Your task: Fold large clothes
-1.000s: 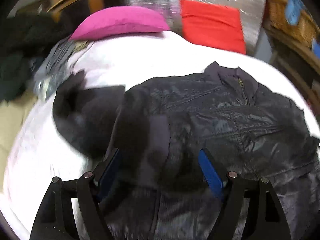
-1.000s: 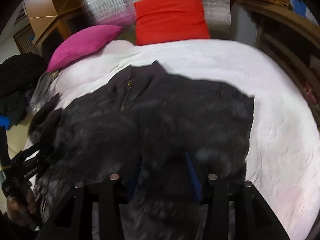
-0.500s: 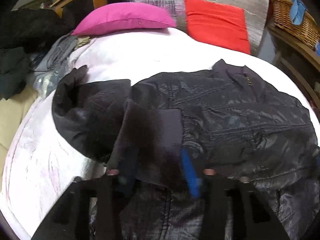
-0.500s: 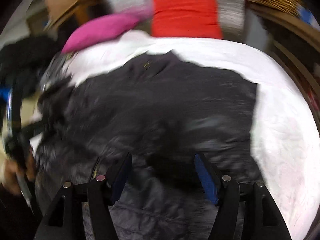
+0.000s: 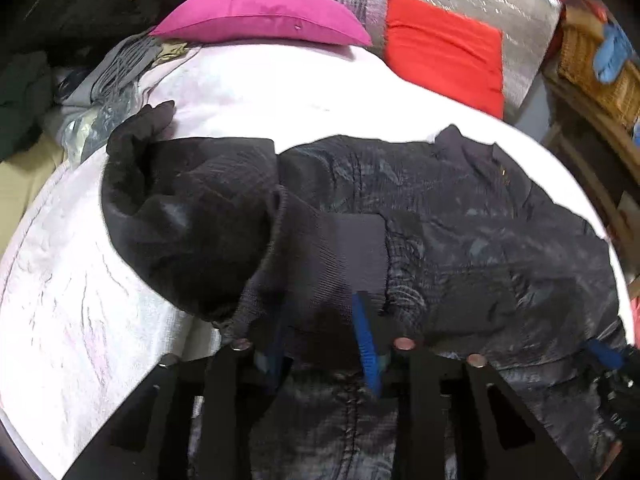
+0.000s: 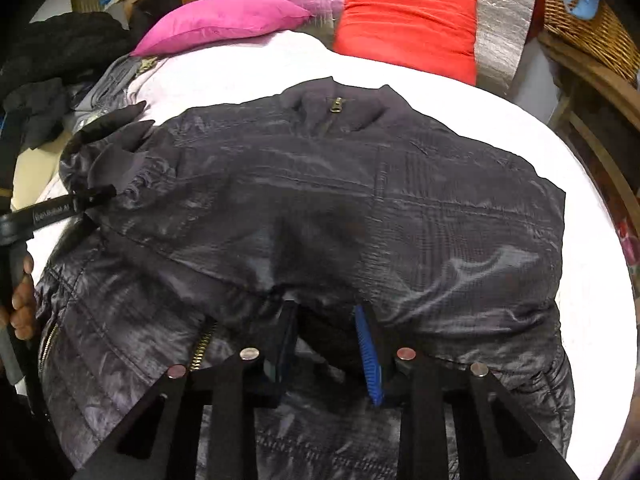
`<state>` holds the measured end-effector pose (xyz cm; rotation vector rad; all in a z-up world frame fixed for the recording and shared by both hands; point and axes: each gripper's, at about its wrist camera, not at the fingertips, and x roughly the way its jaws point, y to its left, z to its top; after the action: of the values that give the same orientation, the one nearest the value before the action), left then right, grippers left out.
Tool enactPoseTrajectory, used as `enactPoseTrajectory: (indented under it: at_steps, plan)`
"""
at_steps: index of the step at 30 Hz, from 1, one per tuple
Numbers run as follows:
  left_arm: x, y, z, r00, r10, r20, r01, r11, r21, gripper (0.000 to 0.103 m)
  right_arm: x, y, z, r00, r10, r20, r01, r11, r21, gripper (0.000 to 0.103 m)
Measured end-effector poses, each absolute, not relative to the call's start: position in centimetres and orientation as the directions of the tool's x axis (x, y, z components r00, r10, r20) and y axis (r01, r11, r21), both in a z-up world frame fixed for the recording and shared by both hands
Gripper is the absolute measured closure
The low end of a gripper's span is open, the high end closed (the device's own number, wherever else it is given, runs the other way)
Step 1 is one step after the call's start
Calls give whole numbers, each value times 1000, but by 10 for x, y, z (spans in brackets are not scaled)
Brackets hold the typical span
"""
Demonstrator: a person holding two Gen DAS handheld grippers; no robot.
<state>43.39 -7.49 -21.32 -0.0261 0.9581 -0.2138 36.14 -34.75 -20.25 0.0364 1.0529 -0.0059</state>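
A large dark shiny jacket (image 5: 460, 216) lies front up on the white bed (image 5: 80, 300), collar toward the pillows; it also shows in the right wrist view (image 6: 360, 200). Its left sleeve is folded in across the body, ribbed cuff (image 5: 344, 256) at my left gripper (image 5: 320, 320). The blue pads stand partly apart around the cuff; I cannot tell if they pinch it. My right gripper (image 6: 326, 324) sits at the folded-in right side, pads a little apart with fabric bunched between them. The left gripper also shows in the right wrist view (image 6: 96, 194).
A pink pillow (image 5: 260, 16) and a red cushion (image 5: 444, 52) lie at the head of the bed against a silver panel. Dark and grey clothes (image 5: 80, 80) pile at the left edge. A wicker basket (image 6: 588, 12) and wooden furniture stand on the right.
Both sides of the jacket have been brought in over its body. The left gripper's pads have narrowed around the cuff. The right gripper's pads opened wide, then narrowed on the fabric.
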Motion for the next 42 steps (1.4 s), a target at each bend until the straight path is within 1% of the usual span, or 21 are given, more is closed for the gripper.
enactPoseTrajectory:
  at_steps: [3,4,5,6,7,8,12,15,16,18,19,24,25,26,27,28,29,33,37,40,42]
  plan:
    - [436,-60,-206,540,-260,-800,182,965,-191,67,358,-343,-201,487,77,-870,-23,997,75,70]
    - [437,-54,-205,525,-291,-800,186,956,-225,49,356,-340,-199,485,105,-868,-37,994,100,69]
    - [438,-43,-202,515,-316,-797,171,949,-266,22,356,-339,-199,479,127,-869,-44,992,121,66]
    - [437,-34,-200,528,-319,-787,146,947,-286,15,358,-335,-200,473,157,-867,-52,987,150,63]
    - [436,-21,-195,557,-321,-766,119,944,-309,14,360,-332,-199,469,191,-862,-62,981,184,39]
    - [437,-10,-192,572,-320,-755,102,941,-321,14,359,-332,-197,481,218,-849,-63,975,215,22]
    - [451,40,-189,619,-289,-731,-27,921,-387,14,356,-328,-181,560,305,-770,-88,946,311,22]
    - [470,70,-200,609,-326,-723,-134,856,-499,14,357,-332,-173,619,290,-730,-44,941,336,22]
    - [476,74,-204,604,-333,-723,-157,840,-519,14,359,-333,-174,625,268,-733,-22,945,326,26]
    - [489,78,-210,599,-337,-726,-185,824,-536,14,366,-332,-180,617,218,-756,8,959,283,48]
    - [495,76,-213,594,-346,-726,-191,817,-545,14,369,-331,-183,606,202,-770,14,964,264,63]
    - [511,61,-220,578,-413,-704,-159,789,-594,14,387,-326,-211,519,145,-842,47,979,197,64]
    - [514,61,-219,591,-400,-700,-153,797,-584,15,388,-326,-213,512,143,-847,46,980,193,64]
    - [515,61,-216,612,-370,-699,-151,813,-562,29,388,-328,-214,510,146,-848,45,980,195,64]
    - [517,61,-213,626,-352,-696,-143,826,-546,44,388,-328,-215,508,148,-848,46,979,198,64]
    - [519,60,-210,632,-339,-696,-132,839,-529,80,388,-329,-217,503,153,-850,48,978,205,64]
    - [522,60,-207,640,-320,-699,-129,851,-508,88,388,-332,-218,497,161,-852,54,975,216,64]
    - [512,48,-194,696,-268,-666,-69,899,-433,94,389,-330,-220,492,169,-854,51,974,222,64]
    - [491,9,-168,728,-298,-618,85,933,-350,95,387,-332,-219,487,172,-856,56,972,227,64]
    - [463,-38,-151,748,-307,-588,230,951,-205,95,388,-343,-219,480,228,-847,75,951,299,64]
    - [435,-77,-147,759,-316,-570,348,936,-54,95,389,-356,-219,480,289,-828,104,919,381,64]
